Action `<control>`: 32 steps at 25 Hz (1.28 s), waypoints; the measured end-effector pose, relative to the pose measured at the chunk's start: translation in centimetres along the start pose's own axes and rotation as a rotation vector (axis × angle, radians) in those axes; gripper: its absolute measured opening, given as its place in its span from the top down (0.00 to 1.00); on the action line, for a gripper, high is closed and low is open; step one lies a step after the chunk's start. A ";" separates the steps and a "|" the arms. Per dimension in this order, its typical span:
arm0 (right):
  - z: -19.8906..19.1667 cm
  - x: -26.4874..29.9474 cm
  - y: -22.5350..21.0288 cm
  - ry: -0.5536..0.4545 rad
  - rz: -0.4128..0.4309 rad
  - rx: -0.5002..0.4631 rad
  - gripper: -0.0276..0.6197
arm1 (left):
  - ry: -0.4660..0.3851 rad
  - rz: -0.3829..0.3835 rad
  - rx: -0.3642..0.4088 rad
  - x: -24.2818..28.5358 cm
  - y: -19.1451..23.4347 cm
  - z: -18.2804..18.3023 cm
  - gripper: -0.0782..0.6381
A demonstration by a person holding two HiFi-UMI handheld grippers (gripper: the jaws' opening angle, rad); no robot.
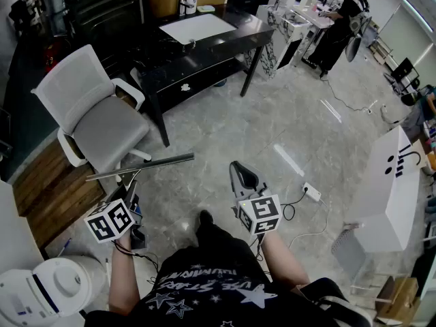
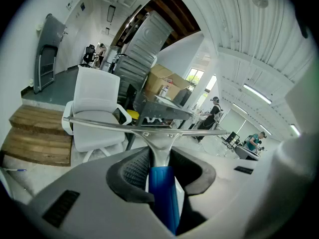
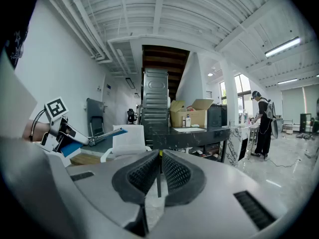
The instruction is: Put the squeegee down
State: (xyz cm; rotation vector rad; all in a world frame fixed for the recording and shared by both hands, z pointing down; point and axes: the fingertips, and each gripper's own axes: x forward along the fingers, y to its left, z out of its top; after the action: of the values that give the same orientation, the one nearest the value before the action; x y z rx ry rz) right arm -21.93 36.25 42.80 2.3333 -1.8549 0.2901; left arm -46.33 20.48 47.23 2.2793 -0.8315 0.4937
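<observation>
**Squeegee held in the air by the left gripper, above a grey marbled floor**

A grey marble-patterned floor [image 1: 272,128] is seen from above and fills most of the head view. A black desk [image 1: 225,46] is set toward the top of that view. A white sheet [image 1: 197,27] is laid on the worktop near its far edge. A white table [image 1: 392,189] is placed along the right edge of the floor, and a patch of wooden boards [image 1: 48,189] along the left edge. A white office chair [image 1: 92,118] is stood just beside the desk's left end, close to the boards. A person in black [image 1: 340,26] is seen far off in the top right corner, standing at another counter.

The squeegee [image 1: 139,167] is held off the floor, in the air in front of the chair. Its long metal bar [image 2: 149,129] is carried crosswise and roughly level. Its blue handle [image 2: 163,193] is clamped between the ribbed pads of the left gripper [image 2: 160,169], which are kept partly apart by the handle's width.

The right gripper [image 3: 160,172] is held to the right of the squeegee, clear of the bar's end. Its jaws are drawn together to a thin slit, and nothing is gripped between them.
</observation>
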 end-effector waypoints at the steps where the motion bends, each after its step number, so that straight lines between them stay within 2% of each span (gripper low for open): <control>1: -0.1 -0.6 0.6 -0.002 0.001 0.002 0.87 | 0.000 0.001 0.004 -0.8 0.2 -0.4 0.69; 11: -0.8 -4.7 4.2 -0.008 0.016 0.000 0.87 | -0.002 -0.008 0.018 -5.5 0.3 -3.4 0.69; 20: -1.7 -5.2 2.8 0.014 -0.026 0.023 0.87 | 0.002 -0.017 0.003 -5.4 0.2 -4.2 0.69; 25: -1.8 -2.4 -0.2 0.011 -0.026 0.048 0.87 | 0.003 -0.001 -0.008 -2.8 -0.5 -3.1 0.69; 32: -2.2 6.2 -6.6 0.013 0.027 0.074 0.87 | 0.002 0.056 -0.017 5.1 -1.7 0.2 0.69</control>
State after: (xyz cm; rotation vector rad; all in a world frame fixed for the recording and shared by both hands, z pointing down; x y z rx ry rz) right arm -14.25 32.45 46.48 2.3501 -1.9021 0.3823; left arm -41.45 19.14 49.02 2.2454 -0.8972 0.5118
